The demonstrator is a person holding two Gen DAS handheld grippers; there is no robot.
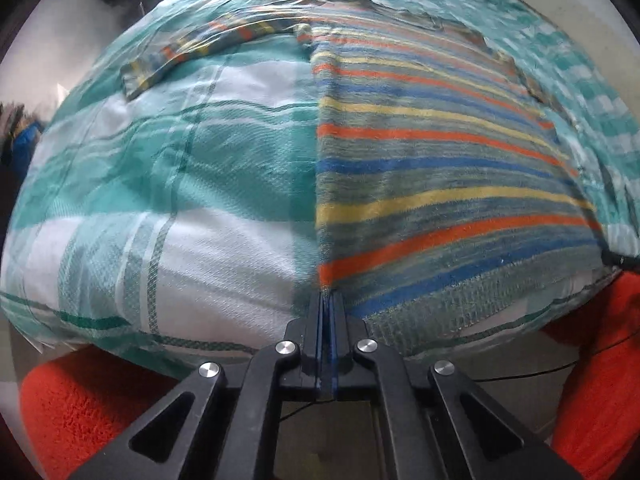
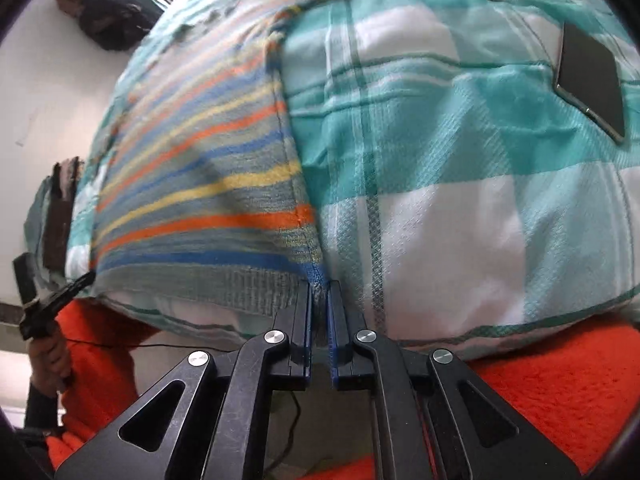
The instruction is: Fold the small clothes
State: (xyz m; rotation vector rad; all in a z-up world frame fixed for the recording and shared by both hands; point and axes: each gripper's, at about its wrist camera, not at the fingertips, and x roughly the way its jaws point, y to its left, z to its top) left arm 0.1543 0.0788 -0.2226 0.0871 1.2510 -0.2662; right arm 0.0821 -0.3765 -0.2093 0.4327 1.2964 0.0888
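A small striped knit sweater in grey, orange, blue and yellow lies flat on a teal and white checked cloth. One sleeve stretches out to the far left. My left gripper is shut on the sweater's near left hem corner. My right gripper is shut on the near right hem corner of the sweater. The left gripper also shows at the left edge of the right wrist view, held in a hand.
The checked cloth covers a raised padded surface. A dark phone lies on it at the far right. An orange fuzzy blanket lies below the near edge, also in the left wrist view. A thin black cable runs there.
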